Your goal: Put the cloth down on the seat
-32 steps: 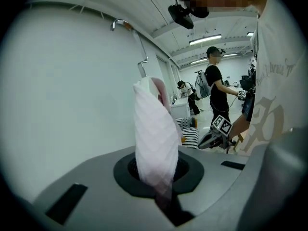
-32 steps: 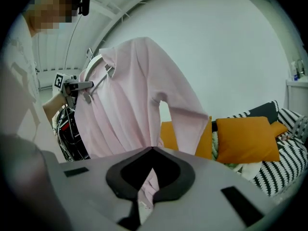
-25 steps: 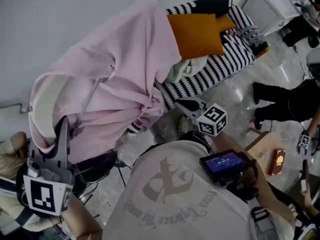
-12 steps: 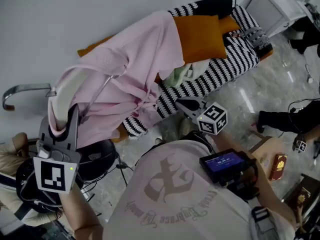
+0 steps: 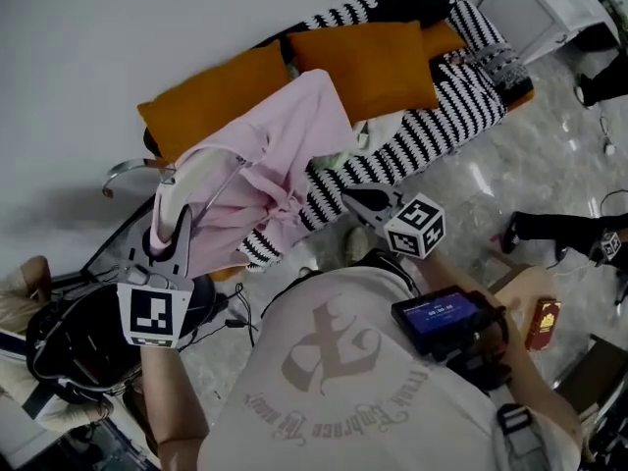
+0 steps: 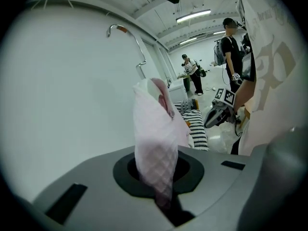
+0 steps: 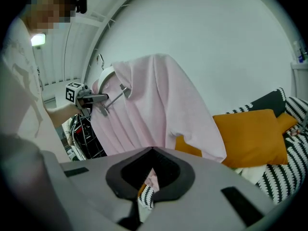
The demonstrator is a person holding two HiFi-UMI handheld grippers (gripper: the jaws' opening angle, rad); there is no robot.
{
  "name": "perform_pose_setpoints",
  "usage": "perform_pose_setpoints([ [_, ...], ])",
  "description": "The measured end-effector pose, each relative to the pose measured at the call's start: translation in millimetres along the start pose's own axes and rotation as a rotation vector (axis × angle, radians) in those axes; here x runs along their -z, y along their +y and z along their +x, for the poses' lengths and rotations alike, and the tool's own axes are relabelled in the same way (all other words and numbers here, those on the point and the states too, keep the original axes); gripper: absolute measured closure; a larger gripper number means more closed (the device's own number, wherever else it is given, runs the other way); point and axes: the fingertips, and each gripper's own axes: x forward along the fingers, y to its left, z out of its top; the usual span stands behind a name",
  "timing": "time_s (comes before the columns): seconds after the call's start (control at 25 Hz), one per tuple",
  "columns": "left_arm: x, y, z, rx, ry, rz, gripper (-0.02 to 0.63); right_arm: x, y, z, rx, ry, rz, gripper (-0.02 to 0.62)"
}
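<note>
The black-and-white striped seat [image 5: 422, 135] ran along the wall with two orange cushions [image 5: 211, 96] on it. The pale pink cloth [image 5: 285, 145], waffle-textured and creased into long folds, hung over the seat's end, spread between both tools, with a whitish lining showing at its top fold. The left gripper [image 5: 181, 219] was clamped on its upper edge. The right gripper [image 5: 348, 200] was closed on a lower bunch.

Pale pink cloth [image 5: 285, 155], orange cushions [image 5: 373, 67], black-and-white striped seat [image 5: 432, 135].
</note>
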Motion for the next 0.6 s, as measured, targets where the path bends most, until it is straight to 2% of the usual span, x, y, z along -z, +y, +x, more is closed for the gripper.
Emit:
perform_pose_setpoints([
  [0.28, 13, -43, 20, 0.006, 0.046, -0.007, 0.581, -2, -11, -16, -0.046, -0.010, -0.023, 0.580],
  [0.6, 32, -76, 45, 0.013, 0.095, -0.032, 0.581, 8, -18, -34, -0.106, 0.033, -0.035, 0.580],
])
